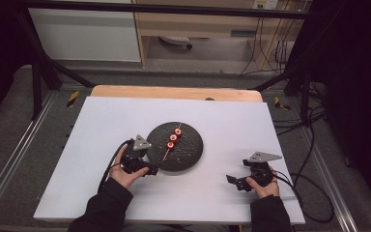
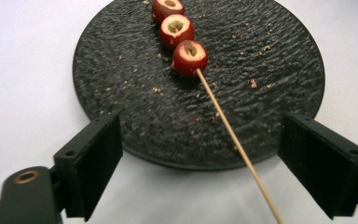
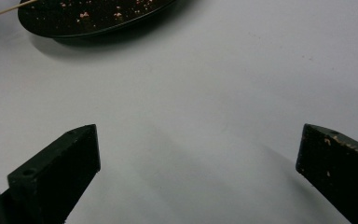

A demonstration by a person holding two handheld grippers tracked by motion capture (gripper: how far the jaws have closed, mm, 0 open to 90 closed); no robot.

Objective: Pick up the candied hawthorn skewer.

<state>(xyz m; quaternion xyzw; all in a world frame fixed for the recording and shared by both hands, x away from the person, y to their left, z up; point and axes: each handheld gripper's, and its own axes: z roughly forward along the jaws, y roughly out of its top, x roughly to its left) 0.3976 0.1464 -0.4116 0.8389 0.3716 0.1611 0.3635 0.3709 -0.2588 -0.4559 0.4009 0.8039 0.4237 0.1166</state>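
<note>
A round black slate plate point(image 1: 188, 150) sits mid-table on the white sheet. On it lies a thin wooden skewer point(image 1: 167, 152) with three cored red fruit pieces point(image 1: 173, 137) threaded at its far end. In the left gripper view the fruit pieces point(image 2: 189, 57) are on the plate point(image 2: 121, 93), and the bare stick point(image 2: 233, 135) runs off the near rim between my jaws. My left gripper point(image 1: 147, 166) is open at the plate's near-left rim, and its jaws point(image 2: 205, 140) stand on either side of the stick without touching it. My right gripper point(image 1: 235, 181) is open and empty over bare sheet point(image 3: 198, 140), right of the plate point(image 3: 88, 18).
The white sheet point(image 1: 125, 121) covers a wooden table whose back edge point(image 1: 174, 92) shows. Crumbs are scattered on the plate. Cables point(image 1: 309, 183) trail off the table's right side, and metal frame rails run along both sides.
</note>
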